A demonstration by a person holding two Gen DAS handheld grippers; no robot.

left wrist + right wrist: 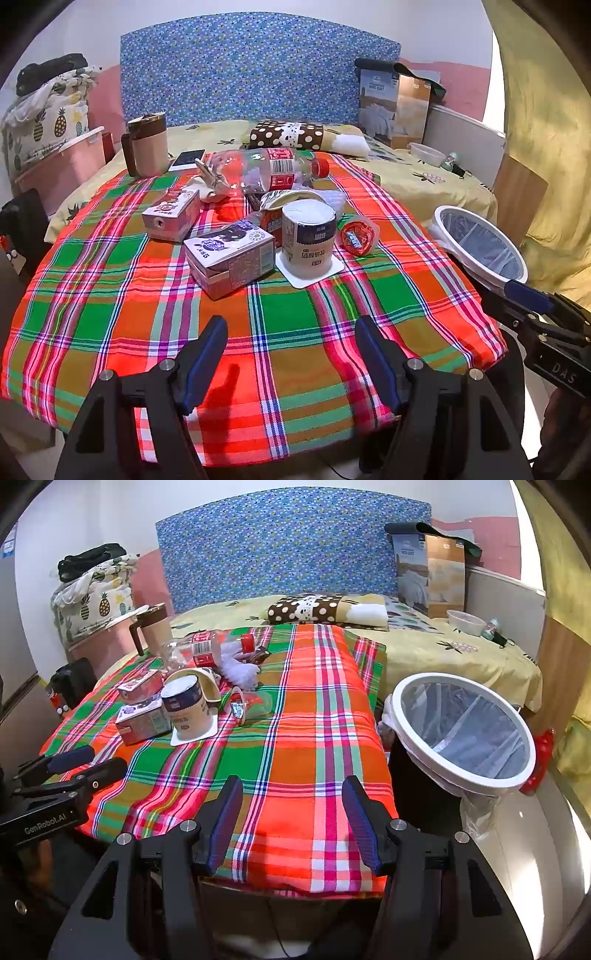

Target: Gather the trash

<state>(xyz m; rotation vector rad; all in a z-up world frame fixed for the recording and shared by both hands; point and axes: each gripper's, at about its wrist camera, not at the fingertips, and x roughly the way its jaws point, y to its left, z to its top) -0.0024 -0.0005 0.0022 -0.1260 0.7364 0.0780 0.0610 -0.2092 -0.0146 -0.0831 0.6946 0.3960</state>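
Observation:
Trash lies on a plaid cloth (295,332): two purple drink cartons (231,258) (171,218), an upside-down white cup (308,236), a red-lidded jelly cup (358,234), a clear plastic bottle with a red cap (266,171) and white tissue. A lined trash bin with a white rim (461,731) stands right of the table; it also shows in the left wrist view (480,243). My left gripper (291,362) is open and empty above the near cloth. My right gripper (291,823) is open and empty near the table's front edge, left of the bin.
A brown and cream mug (147,146) and a phone (186,159) sit at the table's far left. Behind is a bed with a polka-dot pillow (288,134), a quilt box (395,103) and a plastic bowl (426,153). A pink storage bin (62,166) stands at left.

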